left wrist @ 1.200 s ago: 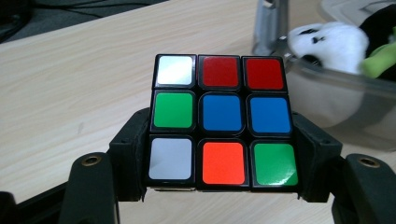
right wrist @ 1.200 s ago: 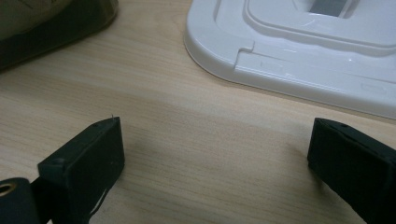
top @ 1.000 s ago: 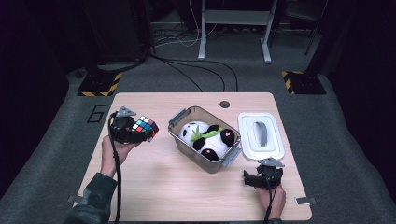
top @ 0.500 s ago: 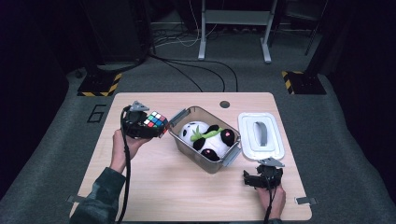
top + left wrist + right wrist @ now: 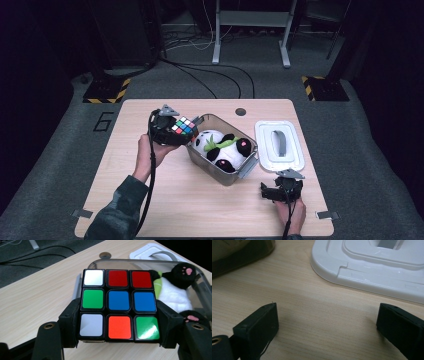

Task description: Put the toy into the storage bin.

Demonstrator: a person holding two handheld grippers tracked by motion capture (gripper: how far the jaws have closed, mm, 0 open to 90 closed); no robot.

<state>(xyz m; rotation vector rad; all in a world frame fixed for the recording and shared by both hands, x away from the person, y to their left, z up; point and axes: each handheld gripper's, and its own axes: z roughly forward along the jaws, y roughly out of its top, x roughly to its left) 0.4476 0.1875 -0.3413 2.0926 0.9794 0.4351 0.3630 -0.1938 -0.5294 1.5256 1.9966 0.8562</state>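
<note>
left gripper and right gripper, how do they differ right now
The left gripper is shut on a scrambled puzzle cube; the right gripper is open with nothing but bare wooden table between its jaws. The left one is held up beside the rim of the clear plastic bin that holds a black-and-white plush panda; the right one sits low at the table's near edge, close to the white bin lid. Both have black jaws.

Light wooden counter on grey floor — a clear bin sits mid-counter, a white lid flat just right of it — apart, not touching.
</note>
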